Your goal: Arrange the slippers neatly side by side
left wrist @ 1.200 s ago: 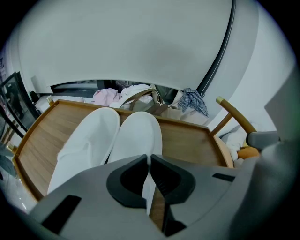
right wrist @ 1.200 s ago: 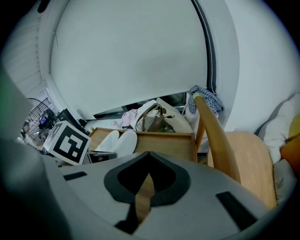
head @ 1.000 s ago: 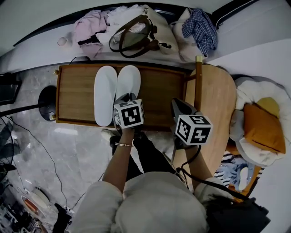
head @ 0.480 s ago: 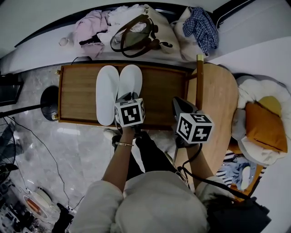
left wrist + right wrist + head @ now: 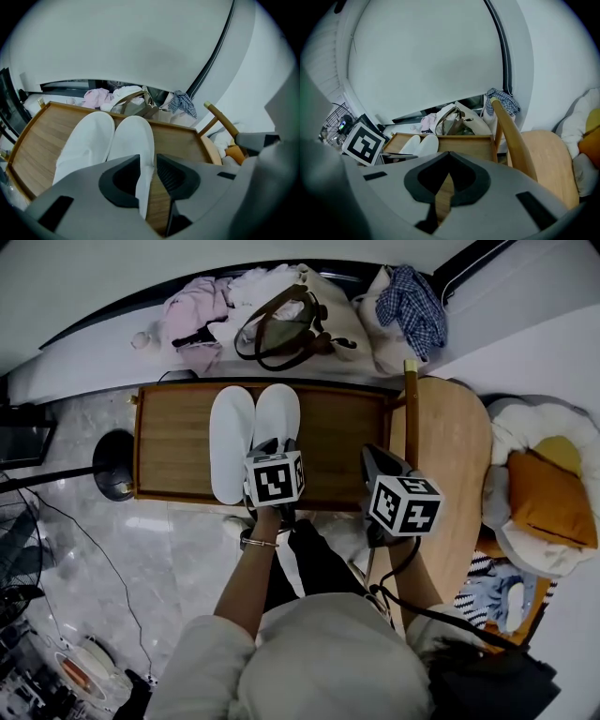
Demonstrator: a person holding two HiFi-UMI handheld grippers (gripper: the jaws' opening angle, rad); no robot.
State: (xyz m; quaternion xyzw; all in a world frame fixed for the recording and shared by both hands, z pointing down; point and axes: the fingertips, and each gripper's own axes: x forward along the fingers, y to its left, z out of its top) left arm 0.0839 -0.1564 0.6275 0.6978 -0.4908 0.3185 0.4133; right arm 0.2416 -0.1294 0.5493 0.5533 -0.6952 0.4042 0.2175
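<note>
- The wooden tabletop (image 5: 178, 442) in the middle of the head view carries both white slippers (image 5: 231, 442), touching and parallel. The arranging looks all but finished, at the letting-go step.
- The left tool (image 5: 148, 164) tilts steeply down over the right-hand slipper (image 5: 133, 140). Its jaws have just been opening and stand narrowly apart, with the slipper's edge between them, unpressed. Next it should lift clear without dragging the slipper.
- The right tool (image 5: 449, 158), lower right of the tabletop, has its jaws together and empty, and is angled down.
</note>
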